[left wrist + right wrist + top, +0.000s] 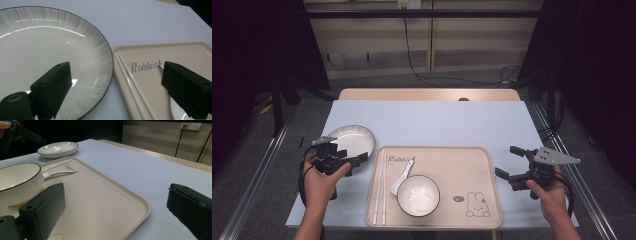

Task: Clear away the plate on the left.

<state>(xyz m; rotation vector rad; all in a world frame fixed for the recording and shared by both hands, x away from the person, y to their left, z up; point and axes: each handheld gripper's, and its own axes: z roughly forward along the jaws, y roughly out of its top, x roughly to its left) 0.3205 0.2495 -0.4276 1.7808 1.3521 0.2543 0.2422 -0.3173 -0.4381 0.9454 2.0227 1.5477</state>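
Black-jawed and spread wide, the left gripper (113, 87) hovers over the near rim of the round grey-streaked white ceramic plate (45, 50), while the right gripper (518, 167) gapes empty beside the beige plastic tray (492, 200).

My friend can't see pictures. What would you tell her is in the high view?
A person at a table holds a tool in each hand: the left tool open over the edge of a white plate, the right tool open beside a beige tray. On the tray lie a white bowl, a spoon and chopsticks.
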